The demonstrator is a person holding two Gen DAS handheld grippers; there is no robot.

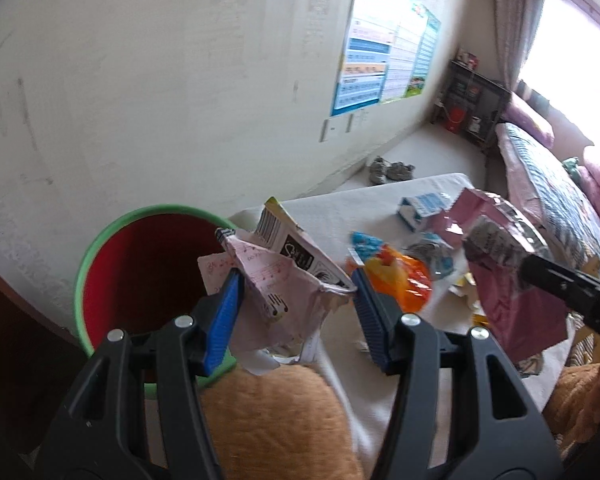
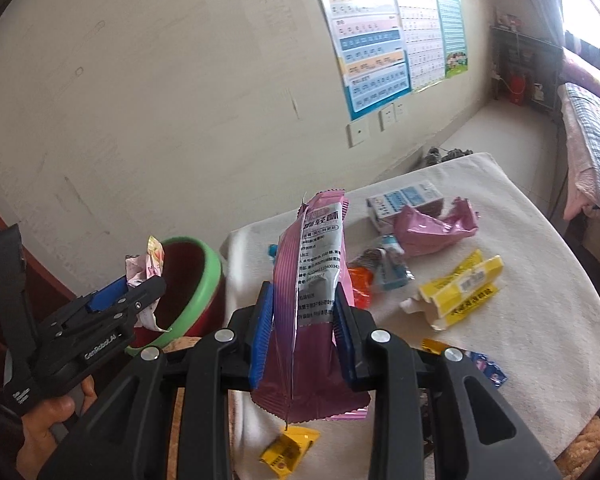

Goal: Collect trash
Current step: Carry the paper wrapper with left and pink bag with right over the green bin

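My left gripper [image 1: 294, 292] is shut on a crumpled pink carton [image 1: 284, 276] with a barcode flap, held just right of the red bin with a green rim [image 1: 140, 264]. The right wrist view shows that same left gripper [image 2: 140, 280] at the bin's [image 2: 196, 276] near rim with the carton [image 2: 144, 266] in it. My right gripper [image 2: 302, 320] is shut on a tall pink snack wrapper [image 2: 312, 264] above the table's left part; the wrapper [image 1: 512, 280] also hangs at the right of the left wrist view.
On the white-covered table [image 2: 520, 280] lie a blue-white milk carton [image 2: 404, 198], a crumpled pink bag [image 2: 432, 228], a yellow box [image 2: 460, 290], an orange wrapper [image 1: 400, 280] and a small yellow packet [image 2: 288, 450]. A wall stands behind the bin; a bed [image 1: 540, 168] at right.
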